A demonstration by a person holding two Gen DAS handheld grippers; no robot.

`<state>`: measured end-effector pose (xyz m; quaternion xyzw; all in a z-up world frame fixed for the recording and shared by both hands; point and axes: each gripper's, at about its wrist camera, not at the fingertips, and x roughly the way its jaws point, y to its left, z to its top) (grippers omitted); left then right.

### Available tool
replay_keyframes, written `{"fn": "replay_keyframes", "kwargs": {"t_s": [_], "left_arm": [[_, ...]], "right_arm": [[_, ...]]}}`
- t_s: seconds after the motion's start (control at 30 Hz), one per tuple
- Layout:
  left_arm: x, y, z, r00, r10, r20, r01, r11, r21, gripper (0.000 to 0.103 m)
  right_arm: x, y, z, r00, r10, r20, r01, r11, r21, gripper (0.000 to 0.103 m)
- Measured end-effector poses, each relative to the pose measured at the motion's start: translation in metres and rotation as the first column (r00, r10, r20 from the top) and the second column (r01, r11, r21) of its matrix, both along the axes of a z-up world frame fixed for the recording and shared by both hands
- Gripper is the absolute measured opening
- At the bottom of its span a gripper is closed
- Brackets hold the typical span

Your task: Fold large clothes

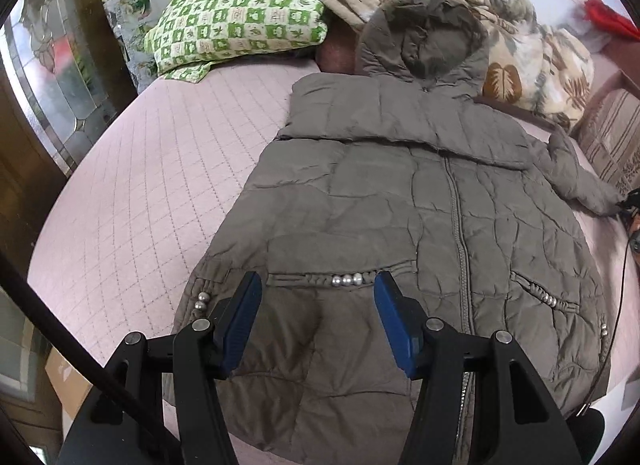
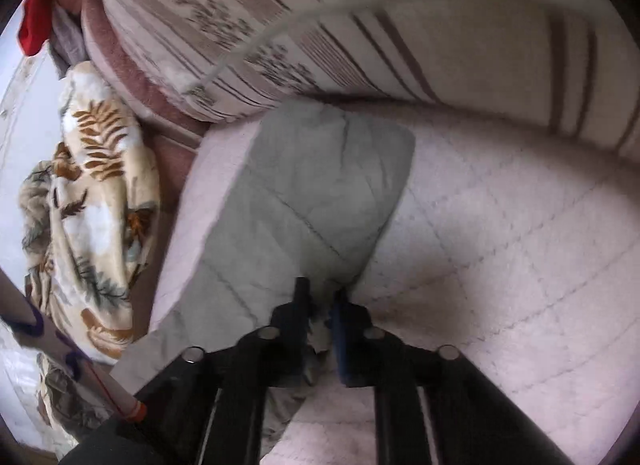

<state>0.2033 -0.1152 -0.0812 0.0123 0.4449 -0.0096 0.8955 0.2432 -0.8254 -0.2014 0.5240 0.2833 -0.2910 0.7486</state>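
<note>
A: What's on the far left?

B: A green checked pillow [image 1: 236, 21] at the far left of the pink quilted bedspread [image 1: 140, 193], with a leaf-print blanket [image 1: 500, 37] heaped to its right along the far edge.

A: And the coat?

B: The grey-brown padded coat [image 1: 400, 205] lies front up in the middle, hood far, hem near. One sleeve is folded across the chest; the other sleeve [image 2: 312, 189] stretches right toward a striped cushion [image 2: 360, 25].

A: The left gripper [image 1: 318, 285]?

B: Its blue pads stand wide apart over the near-left pocket, holding nothing.

A: The right gripper [image 2: 320, 297]?

B: Its fingers are drawn close together, pinching the sleeve's fabric on the right side of the bed.
</note>
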Motion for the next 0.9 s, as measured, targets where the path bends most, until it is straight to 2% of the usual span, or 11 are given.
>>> {"fn": "replay_keyframes", "kwargs": {"t_s": [0.03,0.13,0.27,0.37,0.43,0.5,0.53,0.57,0.67,0.8,0.9], "left_arm": [[-0.001,0.002,0.0,1.0,0.001,0.0,-0.001,1.0,-0.009,0.057],[-0.007,0.013,0.0,1.0,-0.001,0.001,0.001,0.999,-0.046,0.057],[-0.018,0.031,0.003,1.0,0.014,0.014,-0.013,0.997,-0.081,0.057],[-0.027,0.052,0.008,0.999,0.042,0.029,-0.038,0.993,-0.108,0.057],[-0.032,0.065,0.01,0.997,0.062,0.035,-0.058,0.991,-0.121,0.057],[-0.036,0.078,0.012,0.996,0.082,0.041,-0.076,0.989,-0.131,0.057],[-0.039,0.087,0.012,0.994,0.095,0.044,-0.089,0.987,-0.131,0.057],[-0.041,0.093,0.013,0.993,0.108,0.048,-0.101,0.986,-0.13,0.057],[-0.045,0.115,0.012,0.987,0.15,0.06,-0.142,0.983,-0.116,0.057],[-0.047,0.135,0.006,0.98,0.19,0.065,-0.183,0.978,-0.1,0.057],[-0.048,0.143,0.0,0.979,0.196,0.059,-0.189,0.976,-0.104,0.057]], "right_arm": [[-0.001,0.001,0.009,1.0,0.005,-0.001,-0.005,1.0,-0.021,0.009],[-0.003,0.02,0.065,0.999,0.045,-0.007,-0.045,0.987,-0.155,0.009],[0.002,0.069,0.147,0.99,0.139,0.036,-0.122,0.946,-0.301,0.009],[0.022,0.133,0.213,0.962,0.266,0.054,-0.218,0.875,-0.433,0.009],[0.037,0.185,0.247,0.93,0.364,0.053,-0.29,0.815,-0.501,0.009],[0.058,0.25,0.274,0.878,0.477,0.047,-0.374,0.743,-0.556,0.009],[0.065,0.271,0.279,0.86,0.509,0.04,-0.4,0.719,-0.568,0.009],[0.077,0.308,0.285,0.824,0.565,0.03,-0.446,0.681,-0.581,0.008],[0.107,0.386,0.278,0.742,0.671,-0.002,-0.548,0.604,-0.579,0.008],[0.147,0.493,0.23,0.611,0.786,-0.095,-0.694,0.474,-0.542,0.008],[0.175,0.555,0.178,0.547,0.809,-0.215,-0.769,0.384,-0.512,0.008]]}}
